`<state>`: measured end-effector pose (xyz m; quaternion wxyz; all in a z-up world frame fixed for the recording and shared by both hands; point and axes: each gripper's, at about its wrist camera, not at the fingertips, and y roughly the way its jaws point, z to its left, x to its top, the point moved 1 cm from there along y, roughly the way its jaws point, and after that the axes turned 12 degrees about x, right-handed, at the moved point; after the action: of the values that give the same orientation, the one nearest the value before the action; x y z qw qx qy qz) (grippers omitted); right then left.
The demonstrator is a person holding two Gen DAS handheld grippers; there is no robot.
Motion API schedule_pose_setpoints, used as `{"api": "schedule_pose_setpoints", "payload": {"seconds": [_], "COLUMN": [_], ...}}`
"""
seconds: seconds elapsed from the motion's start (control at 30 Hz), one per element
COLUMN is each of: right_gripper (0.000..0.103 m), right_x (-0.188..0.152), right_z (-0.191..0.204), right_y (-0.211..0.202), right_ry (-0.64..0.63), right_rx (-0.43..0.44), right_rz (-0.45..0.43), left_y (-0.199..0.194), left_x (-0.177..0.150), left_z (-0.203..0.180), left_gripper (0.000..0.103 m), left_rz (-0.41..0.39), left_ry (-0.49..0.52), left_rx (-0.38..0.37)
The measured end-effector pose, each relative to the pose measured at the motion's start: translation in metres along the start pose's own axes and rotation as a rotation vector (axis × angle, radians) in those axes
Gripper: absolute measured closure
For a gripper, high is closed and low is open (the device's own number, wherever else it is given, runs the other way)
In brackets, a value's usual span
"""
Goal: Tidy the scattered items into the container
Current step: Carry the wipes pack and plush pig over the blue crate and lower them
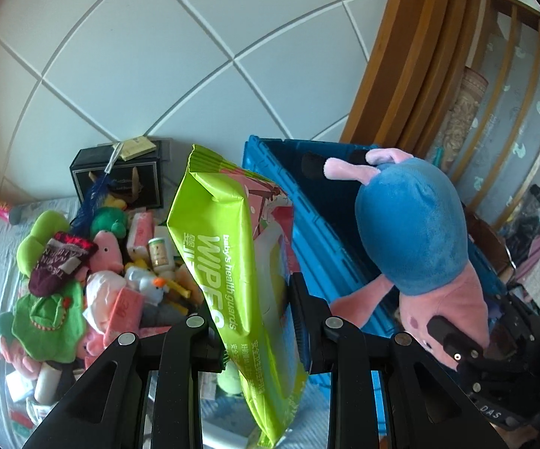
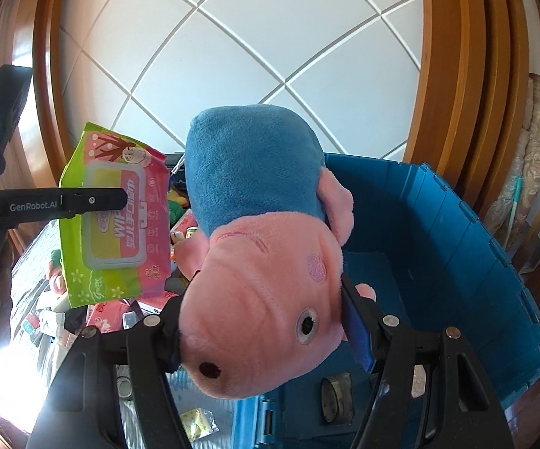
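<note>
Left tool (image 1: 258, 321) pinches the floppy green plastic wipes pack (image 1: 232, 262) low; right tool (image 2: 260, 321) squeezes the soft pink-and-blue plush pig (image 2: 266, 262) by its head, both light, over the blue plastic crate (image 2: 457, 243).

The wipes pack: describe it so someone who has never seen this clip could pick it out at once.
Find the blue crate on the grey bedcover. Just left of it, above the toy pile, the left gripper holds the wipes pack in the air. It is the only flat lime-green packet, with pink on its face and WIPES in white letters; the right gripper holds a plush pig.
</note>
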<state>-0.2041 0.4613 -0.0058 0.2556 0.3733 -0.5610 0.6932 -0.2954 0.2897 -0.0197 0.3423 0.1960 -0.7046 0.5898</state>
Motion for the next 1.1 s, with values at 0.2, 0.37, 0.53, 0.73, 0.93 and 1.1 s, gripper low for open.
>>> {"api": "schedule_pose_setpoints", "payload": {"seconds": [0.2,0.37,0.53,0.73,0.93,1.1], "right_gripper": [0.037,0.037,0.037,0.037,0.037,0.037], "right_x": [-0.004,-0.008,-0.013,-0.022,-0.031,-0.036], "right_z": [-0.044,-0.080,-0.114,-0.146,-0.161,-0.170], "right_y": [-0.019,-0.033,-0.048,-0.053,-0.061,-0.062], "right_ry": [0.053,0.112,0.150,0.197,0.224,0.240], "right_rx": [-0.062,-0.106,-0.153,-0.184,-0.212,-0.232], "right_rz": [-0.013,-0.016,-0.013,0.004,0.026,0.048], "left_y": [-0.003,-0.002,0.002,0.010,0.026,0.037], "left_x": [0.018,0.027,0.038,0.050,0.053,0.051], "left_z": [-0.060,-0.109,-0.149,-0.190,-0.219,-0.234], "left_gripper": [0.077,0.077,0.077,0.077,0.077,0.077], "left_rz": [-0.028,-0.027,-0.025,-0.027,0.003,0.033], "left_ry": [0.056,0.108,0.144,0.193,0.231,0.245], "left_rx": [-0.055,-0.116,-0.175,-0.214,-0.241,-0.249]}}
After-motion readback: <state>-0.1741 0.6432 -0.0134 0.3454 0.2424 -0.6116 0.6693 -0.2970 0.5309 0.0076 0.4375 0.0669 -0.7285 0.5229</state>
